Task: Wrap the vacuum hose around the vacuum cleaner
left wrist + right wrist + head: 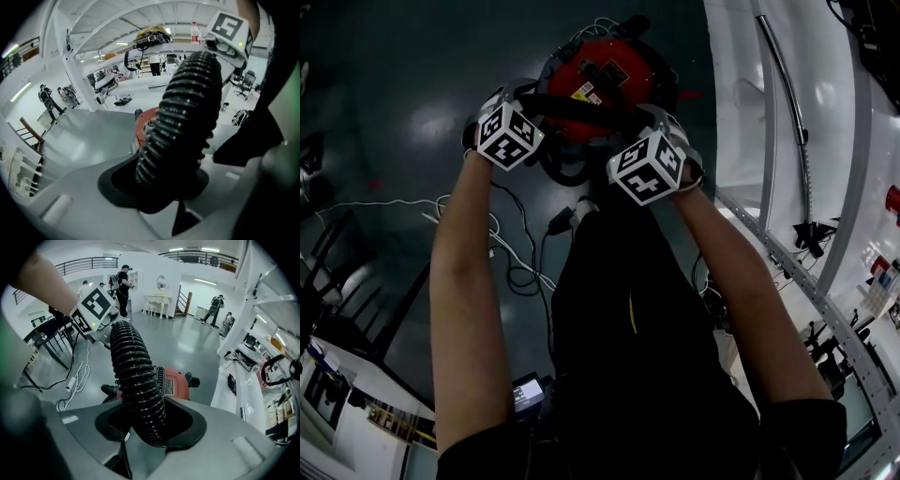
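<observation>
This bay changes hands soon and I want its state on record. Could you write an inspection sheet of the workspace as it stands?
Surface: dark glossy floor, reflecting the ceiling lights.
Job's things: red vacuum cleaner stands on the floor; black ribbed hose is stretched over it.
Clutter: small items on the white bench at the right, too small to identify.
Grippers: left tongs and right tongs are each closed on the hose.
Cables: black and white leads lie loose on the floor beside the person.
Surroundings: open hall; people stand far off.
</observation>
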A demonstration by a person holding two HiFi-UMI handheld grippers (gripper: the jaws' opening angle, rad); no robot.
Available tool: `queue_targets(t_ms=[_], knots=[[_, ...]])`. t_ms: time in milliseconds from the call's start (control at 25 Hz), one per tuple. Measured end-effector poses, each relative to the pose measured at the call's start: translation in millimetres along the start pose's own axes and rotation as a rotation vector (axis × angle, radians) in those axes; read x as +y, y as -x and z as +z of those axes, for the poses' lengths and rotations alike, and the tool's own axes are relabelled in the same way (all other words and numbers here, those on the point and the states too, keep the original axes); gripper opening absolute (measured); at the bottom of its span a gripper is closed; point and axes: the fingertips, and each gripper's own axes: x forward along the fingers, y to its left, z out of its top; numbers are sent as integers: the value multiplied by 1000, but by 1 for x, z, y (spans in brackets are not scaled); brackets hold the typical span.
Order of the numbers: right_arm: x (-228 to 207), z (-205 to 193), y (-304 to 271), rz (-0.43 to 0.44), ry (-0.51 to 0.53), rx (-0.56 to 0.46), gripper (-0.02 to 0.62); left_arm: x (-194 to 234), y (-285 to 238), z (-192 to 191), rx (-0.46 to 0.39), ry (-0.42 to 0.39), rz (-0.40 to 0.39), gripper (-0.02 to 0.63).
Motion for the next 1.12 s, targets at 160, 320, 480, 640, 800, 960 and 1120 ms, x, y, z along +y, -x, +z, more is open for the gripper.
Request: queue_targets(t_ms=[160, 320, 480, 640, 800, 960, 1120], knots=[[9, -11, -12, 2, 88, 34, 183, -21, -13, -24, 79, -38, -23, 181], [18, -24, -27, 8, 154, 75, 186, -44, -27, -46, 143, -73, -59, 170], [19, -33, -40, 11, 225, 99, 187, -62, -40, -61, 171, -37, -93, 169], [17, -43, -56, 19, 269, 130, 189, -72, -52, -70, 185, -6, -107, 169], [14, -51, -72, 31, 268, 163, 190, -70, -67, -78, 211, 3, -88, 169], [14, -53, -85, 25, 275, 176, 193, -66, -74, -84, 226, 33, -71, 191], [11, -53, -97, -4, 279, 200, 199, -57, -79, -87, 224, 71, -23, 285]])
